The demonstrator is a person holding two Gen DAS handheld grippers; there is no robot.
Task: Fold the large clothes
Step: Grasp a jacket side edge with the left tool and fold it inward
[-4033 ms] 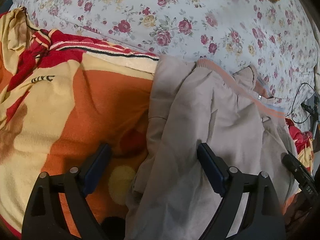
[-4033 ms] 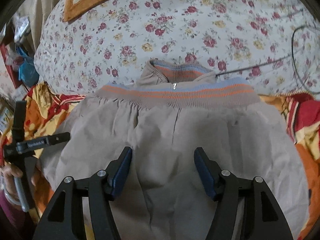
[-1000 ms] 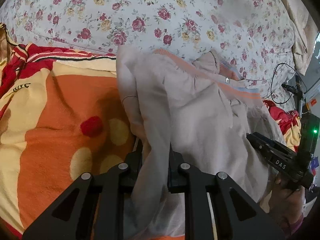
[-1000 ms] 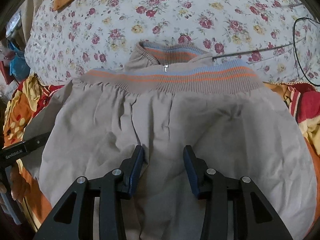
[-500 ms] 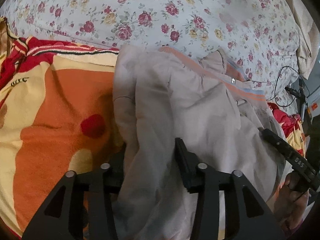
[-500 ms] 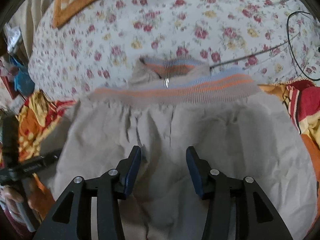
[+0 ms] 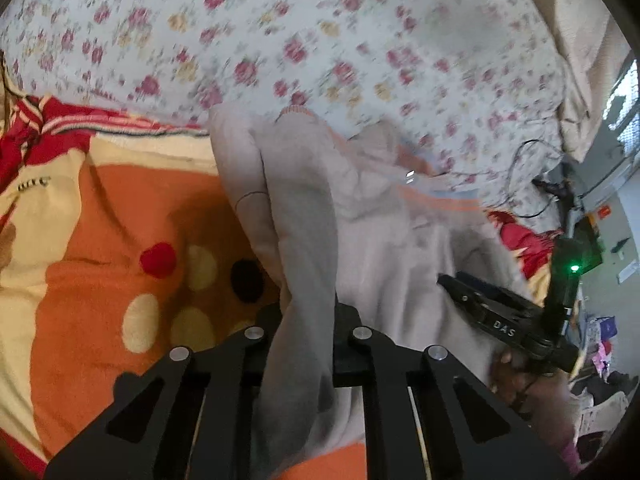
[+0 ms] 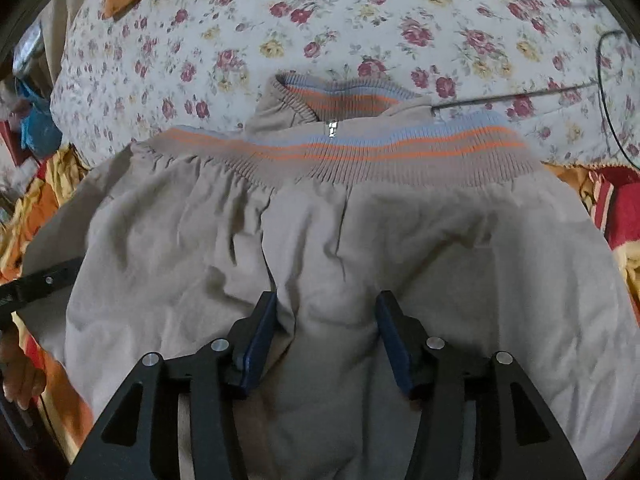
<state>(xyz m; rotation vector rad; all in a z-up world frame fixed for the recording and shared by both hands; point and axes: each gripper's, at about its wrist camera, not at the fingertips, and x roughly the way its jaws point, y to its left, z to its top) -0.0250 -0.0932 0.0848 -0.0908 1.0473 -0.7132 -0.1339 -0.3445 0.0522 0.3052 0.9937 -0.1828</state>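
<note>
A beige cotton jacket with an orange-and-blue striped ribbed hem [image 8: 344, 240] is lying on the floral-sheeted bed [image 8: 360, 20]. The left gripper [image 7: 306, 320], jaws just closed, is gripping its side edge; the right gripper [image 8: 326, 332] is poised with jaws apart over the back. Next, probably: carrying that edge inward.

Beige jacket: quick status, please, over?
Left tool clamped on a fold of the beige jacket. Right tool open, jaws astride the cloth. Nothing blocking; black cable lies beyond the collar.
</note>
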